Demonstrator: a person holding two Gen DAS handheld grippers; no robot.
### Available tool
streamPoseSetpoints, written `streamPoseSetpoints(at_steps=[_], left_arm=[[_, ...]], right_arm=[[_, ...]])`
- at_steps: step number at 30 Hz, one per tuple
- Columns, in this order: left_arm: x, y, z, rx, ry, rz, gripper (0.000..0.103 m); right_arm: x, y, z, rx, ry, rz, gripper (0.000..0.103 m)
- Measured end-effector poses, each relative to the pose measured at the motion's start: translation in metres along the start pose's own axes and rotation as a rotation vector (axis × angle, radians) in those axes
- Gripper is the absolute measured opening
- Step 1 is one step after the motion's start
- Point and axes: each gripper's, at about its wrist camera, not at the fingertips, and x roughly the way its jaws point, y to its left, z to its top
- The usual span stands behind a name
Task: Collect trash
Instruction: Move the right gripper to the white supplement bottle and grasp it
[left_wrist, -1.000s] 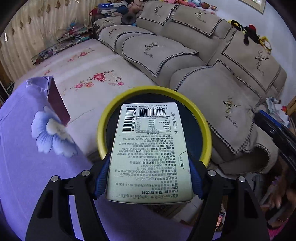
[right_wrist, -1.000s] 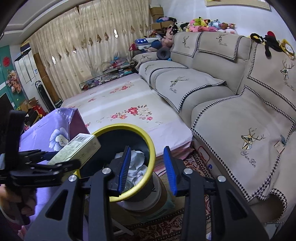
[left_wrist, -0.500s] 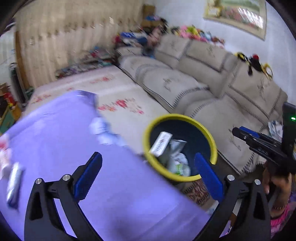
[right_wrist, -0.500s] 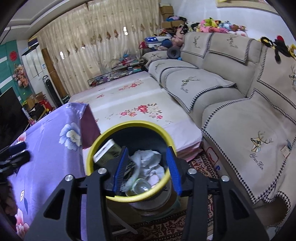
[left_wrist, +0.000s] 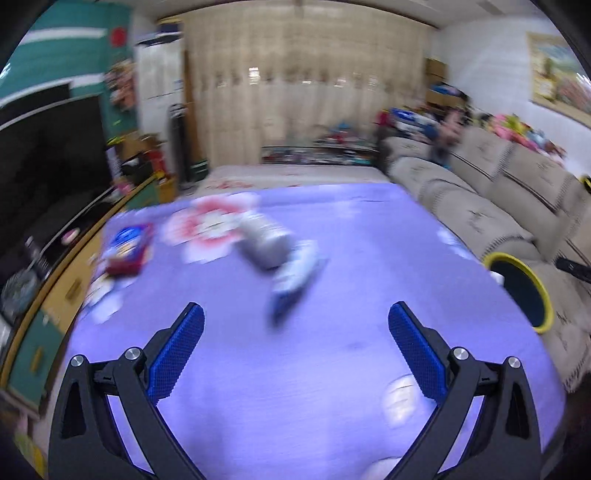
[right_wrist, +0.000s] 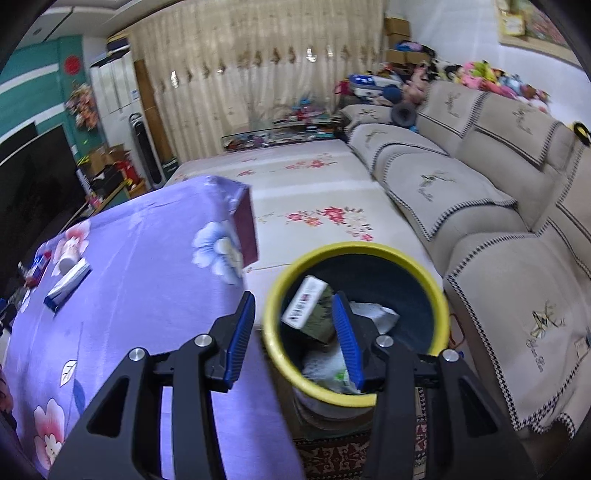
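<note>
Figure. Trash collection, partly complete. The table (left_wrist: 332, 369), draped in a purple floral cloth, fills the left wrist view; the sofa (right_wrist: 498, 258) runs along the right. The yellow-rimmed bin (right_wrist: 354, 397) stands off the table's edge, between table and sofa, and already holds a small carton (right_wrist: 303, 304) lying tilted against its inner wall, above crumpled white wrappers (right_wrist: 373, 314). Items left on the cloth, all blurred in the left wrist view: a grey-white bundle (left_wrist: 264, 243) near the centre, a blue-and-white box (left_wrist: 295, 277) touching or just beside it, and a red-and-blue packet (left_wrist: 127, 249) toward the far left edge. The left gripper (left_wrist: 295, 350) hangs over the table, spread wide and empty. The right gripper (right_wrist: 293, 338) hovers at the bin's near rim, moderately parted, carrying nothing. Judged progress: several pieces binned, at least three remaining.
</note>
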Motion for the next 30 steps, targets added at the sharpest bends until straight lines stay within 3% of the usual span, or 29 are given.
streamPoseSetpoints(at_steps=[5, 10, 19, 30], left_arm=[[0.007, 0.069, -0.019, -0.067, -0.010, 0.123, 0.098], [0.019, 0.101, -0.036, -0.124, 0.017, 0.132, 0.098], [0.015, 0.083, -0.039, -0.096, 0.012, 0.148, 0.098], [0.009, 0.085, -0.040, -0.138, 0.018, 0.125, 0.098]], right_arm=[[0.010, 0.045, 0.006, -0.065, 0.017, 0.031, 0.045], [0.023, 0.094, 0.012, -0.130, 0.037, 0.070, 0.046], [0.057, 0.207, 0.024, -0.250, 0.099, 0.221, 0.046], [0.102, 0.360, 0.058, -0.459, 0.179, 0.439, 0.046]])
